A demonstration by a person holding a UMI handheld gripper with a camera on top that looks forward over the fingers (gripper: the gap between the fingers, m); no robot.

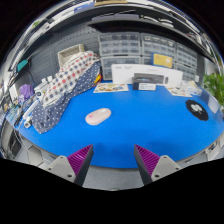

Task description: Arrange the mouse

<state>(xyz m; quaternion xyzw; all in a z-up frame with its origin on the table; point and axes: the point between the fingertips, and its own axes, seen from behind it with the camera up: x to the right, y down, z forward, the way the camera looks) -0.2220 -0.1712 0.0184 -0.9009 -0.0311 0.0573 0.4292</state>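
A pale, whitish computer mouse (98,116) lies on a bright blue mat (130,125) that covers the table. My gripper (113,160) hangs above the mat's near edge, well short of the mouse, which lies beyond the fingers and a little left of them. The two fingers with purple pads (80,158) stand wide apart with nothing between them.
A checkered cloth bundle (70,75) lies at the mat's left. Papers (112,88), a white box (135,73) and a small blue item (147,86) stand at the far edge. A black round object (197,109) sits at the right. Shelves with bins stand behind.
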